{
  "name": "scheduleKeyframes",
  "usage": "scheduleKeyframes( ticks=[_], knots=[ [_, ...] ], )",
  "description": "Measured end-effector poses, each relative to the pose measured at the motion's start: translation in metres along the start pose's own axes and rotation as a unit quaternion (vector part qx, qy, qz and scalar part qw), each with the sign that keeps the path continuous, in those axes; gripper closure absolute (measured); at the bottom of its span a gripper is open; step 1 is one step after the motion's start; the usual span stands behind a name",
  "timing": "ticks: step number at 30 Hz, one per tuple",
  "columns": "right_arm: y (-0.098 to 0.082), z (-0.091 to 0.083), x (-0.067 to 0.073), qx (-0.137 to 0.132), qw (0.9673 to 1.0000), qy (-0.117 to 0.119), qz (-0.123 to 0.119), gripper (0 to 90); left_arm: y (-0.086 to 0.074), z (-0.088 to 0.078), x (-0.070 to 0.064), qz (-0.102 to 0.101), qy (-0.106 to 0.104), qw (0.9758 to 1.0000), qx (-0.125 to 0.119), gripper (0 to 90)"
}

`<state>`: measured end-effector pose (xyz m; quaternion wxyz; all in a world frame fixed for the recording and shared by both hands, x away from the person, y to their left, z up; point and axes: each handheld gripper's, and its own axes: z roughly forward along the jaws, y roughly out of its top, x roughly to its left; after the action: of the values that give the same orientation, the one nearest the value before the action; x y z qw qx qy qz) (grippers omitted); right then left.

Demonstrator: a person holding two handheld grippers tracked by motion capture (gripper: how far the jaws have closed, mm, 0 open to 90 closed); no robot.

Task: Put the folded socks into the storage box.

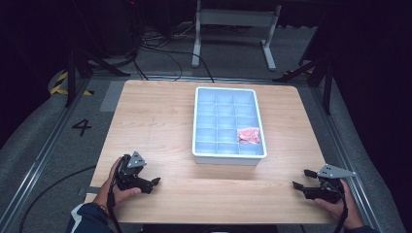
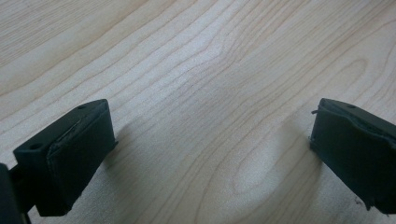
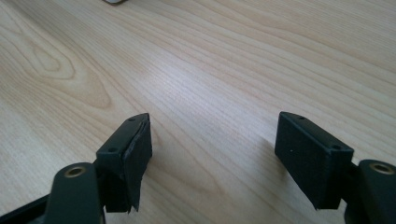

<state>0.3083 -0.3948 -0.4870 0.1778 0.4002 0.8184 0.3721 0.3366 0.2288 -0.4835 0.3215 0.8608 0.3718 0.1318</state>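
Note:
A pale blue tray (image 1: 228, 159) divided into several compartments stands on the wooden table (image 1: 155, 121), right of the middle and toward the back. One compartment near its front right corner holds a small heap of pink pieces (image 1: 248, 135). A hand holds my left gripper (image 1: 151, 184) low over the table's front left, jaws pointing right. In the left gripper view, my left gripper (image 2: 210, 116) is open over bare wood. At the front right, my right gripper (image 1: 302, 178) points left. Its jaws stand wide apart in the right gripper view, where my right gripper (image 3: 215, 123) has nothing between them.
Bare wood lies between the two grippers along the table's front edge and left of the tray. Behind the table are a white metal stand (image 1: 233, 19) and black cables (image 1: 165, 53) on the grey floor. A "4" (image 1: 81, 127) is marked on the floor at left.

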Motion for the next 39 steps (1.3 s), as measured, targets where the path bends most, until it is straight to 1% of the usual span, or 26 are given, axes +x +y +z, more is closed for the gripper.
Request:
scheduleKeyframes(
  ticks=[6,13,18,21,27,28,29,32,33,35,39],
  knots=[
    [-0.0008,-0.0004,-0.0003,0.0,1.0,-0.006,0.004,26.9,0.0002,0.0005,0.0005,0.001,0.0,1.0,-0.002,0.1],
    [-0.0008,-0.0004,-0.0003,0.0,0.9999,-0.008,0.008,26.9,0.0009,0.0012,0.001,0.001,-0.002,1.0,-0.002,0.1],
    [-0.0006,-0.0002,-0.0006,0.0,0.9998,-0.014,0.011,27.0,0.0013,0.0014,0.0014,0.002,0.003,1.0,-0.003,0.1],
    [-0.0002,0.0002,-0.0006,0.0,0.9997,-0.017,0.017,27.0,0.0013,0.0013,0.0015,0.002,0.003,1.0,-0.003,0.1],
    [0.0006,0.001,-0.001,0.0,0.9996,-0.022,0.019,26.9,0.0013,0.0014,0.0015,0.002,0.003,1.0,-0.003,0.1],
    [0.0006,0.001,-0.0009,0.0,0.9996,-0.022,0.019,26.8,0.0013,0.0015,0.0015,0.002,0.004,1.0,-0.004,0.1],
    [0.0006,0.001,-0.001,0.0,0.9996,-0.023,0.019,26.6,0.0011,0.0017,0.0008,-0.007,0.004,1.0,-0.003,0.1],
    [0.0007,0.0012,-0.0012,0.002,0.9995,-0.025,0.021,24.8,0.0014,0.0015,0.0011,-0.01,0.004,0.9999,-0.001,0.1],
    [0.0008,0.0014,-0.0013,0.002,0.9994,-0.027,0.022,24.4,0.0016,0.0015,0.0016,-0.008,0.005,1.0,0.0,0.1],
    [0.0008,0.0014,-0.0013,0.002,0.9994,-0.027,0.023,24.3,0.0016,0.0018,0.0016,-0.013,0.008,0.9999,-0.003,0.1],
    [0.0008,0.0013,-0.0011,0.002,0.9994,-0.028,0.021,24.3,0.0017,0.002,0.002,-0.014,0.011,0.9998,-0.003,0.1]
  ],
)
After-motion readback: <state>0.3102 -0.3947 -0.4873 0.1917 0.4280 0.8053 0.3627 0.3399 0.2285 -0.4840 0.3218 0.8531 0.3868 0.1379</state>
